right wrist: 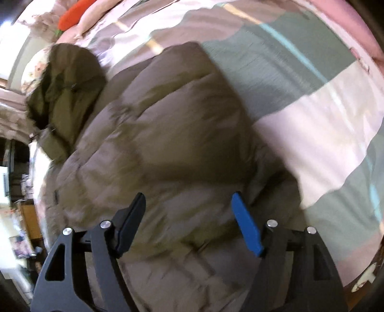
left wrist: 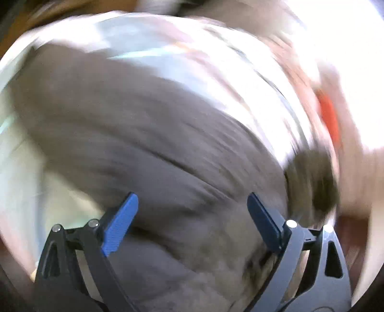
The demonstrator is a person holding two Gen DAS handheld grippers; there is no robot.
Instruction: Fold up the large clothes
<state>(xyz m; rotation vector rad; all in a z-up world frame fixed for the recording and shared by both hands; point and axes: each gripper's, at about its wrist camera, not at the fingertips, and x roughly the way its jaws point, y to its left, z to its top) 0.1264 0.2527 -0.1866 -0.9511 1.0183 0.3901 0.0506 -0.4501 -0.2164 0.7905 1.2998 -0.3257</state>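
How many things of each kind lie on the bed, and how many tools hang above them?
Puffy brown jacket: 1
Olive green garment: 1
Orange item, kind unclear: 1
Bed cover: 1
Tools, both open and holding nothing: 2, the left tool and the right tool
Total: 6

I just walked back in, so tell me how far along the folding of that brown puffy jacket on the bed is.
Done: the brown puffy jacket lies in a fairly compact bundle on the striped bedspread, hood at its far end. In hand: nothing; the left gripper and right gripper hover above it, jaws open. Left: blur hides whether further folds are needed.
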